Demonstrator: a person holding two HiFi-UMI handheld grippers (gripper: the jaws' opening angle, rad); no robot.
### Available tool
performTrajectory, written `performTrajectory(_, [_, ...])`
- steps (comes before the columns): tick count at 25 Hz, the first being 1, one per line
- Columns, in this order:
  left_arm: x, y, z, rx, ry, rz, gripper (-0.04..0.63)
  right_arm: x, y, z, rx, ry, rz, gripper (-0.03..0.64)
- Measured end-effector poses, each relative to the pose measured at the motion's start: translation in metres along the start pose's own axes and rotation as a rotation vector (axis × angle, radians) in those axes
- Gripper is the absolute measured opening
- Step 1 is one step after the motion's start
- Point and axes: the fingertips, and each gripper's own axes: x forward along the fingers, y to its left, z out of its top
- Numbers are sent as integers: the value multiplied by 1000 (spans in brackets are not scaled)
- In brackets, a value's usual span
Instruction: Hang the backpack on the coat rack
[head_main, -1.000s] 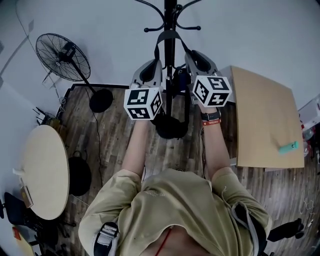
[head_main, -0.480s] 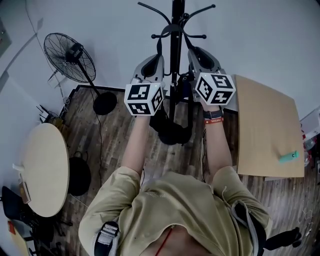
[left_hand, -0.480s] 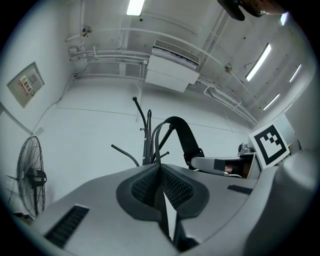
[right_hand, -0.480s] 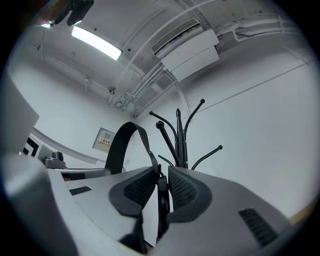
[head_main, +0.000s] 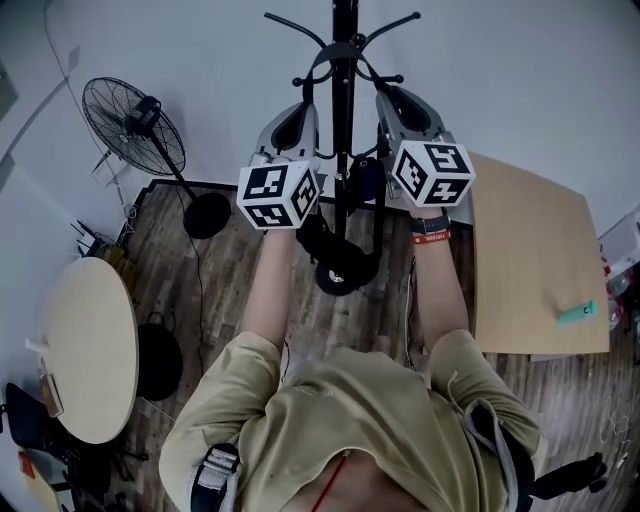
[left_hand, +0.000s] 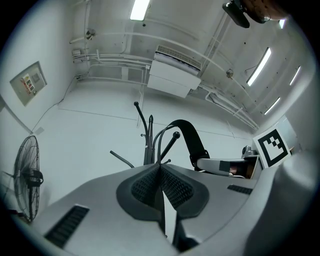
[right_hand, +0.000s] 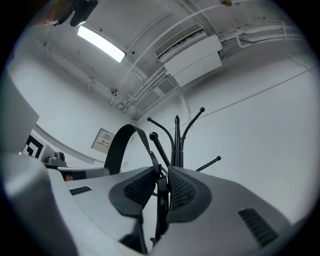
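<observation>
Head view, both claws raised toward 12 o'clock. The left claw (left_hand: 160, 168) is clenched on one end of the backpack strap (left_hand: 192, 137). The right claw (right_hand: 160, 174) grasps the other end, with webbing pinched between its pads. The backpack (head_main: 362, 185) hangs just below them, beside the coat rack (head_main: 343, 120) pole. Farther off, the strap arches over a ball-tipped hook (right_hand: 152, 135). A fan (head_main: 130, 125) stands at 10 o'clock.

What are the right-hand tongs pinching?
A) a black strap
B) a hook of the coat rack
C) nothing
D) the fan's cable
A: the right gripper view shows the right tongs closed on the black strap, which runs between their pads.
</observation>
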Motion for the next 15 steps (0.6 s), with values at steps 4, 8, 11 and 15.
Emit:
performTrajectory(4, [10,0,5,6,-12,-5,25,6,-6,6,0,-14,2,88])
performTrajectory(8, [21,2,7,2,-20,-5,25,14,-14,10,10,-25,1,87])
performTrajectory(11, [28,1,6,8,-20,-7,25,17,-22,10,27,-33,0,87])
performTrajectory(15, [39,0,6,10,-13,-18,25,22,-33,9,40,-31,-14,87])
